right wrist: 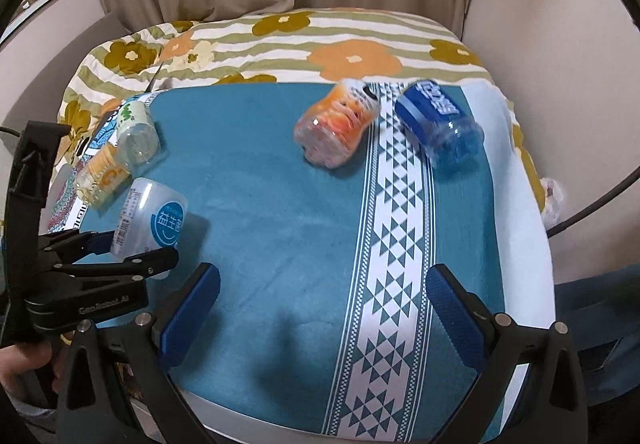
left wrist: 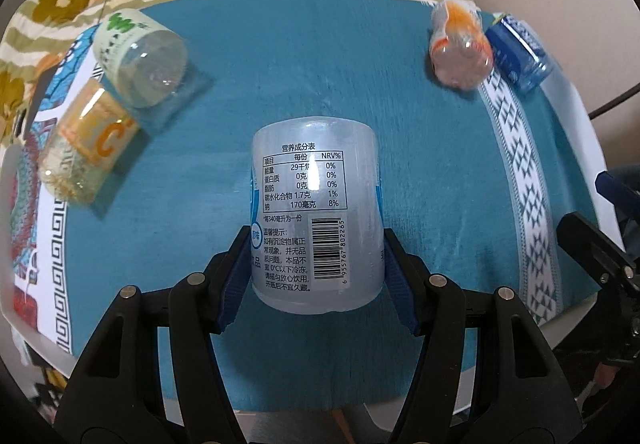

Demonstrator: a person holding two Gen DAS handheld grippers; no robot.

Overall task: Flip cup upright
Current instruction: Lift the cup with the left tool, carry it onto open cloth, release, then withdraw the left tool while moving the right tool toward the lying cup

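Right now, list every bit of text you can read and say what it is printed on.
White cup in the left claw:
"营养成分表"
"NRV%"
"每340毫升为一份"
"温馨提示:"
barcode "6 955767 802265"
Same cup's blue badge: "益生菌", partly readable.
Yellow bottle: orange "C".
Green-label bottle, orange bottle, blue bottle: too blurred to read.

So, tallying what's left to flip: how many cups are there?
5: white cup in left hand-held gripper; green cup and yellow cup far left; orange cup and blue cup far right.
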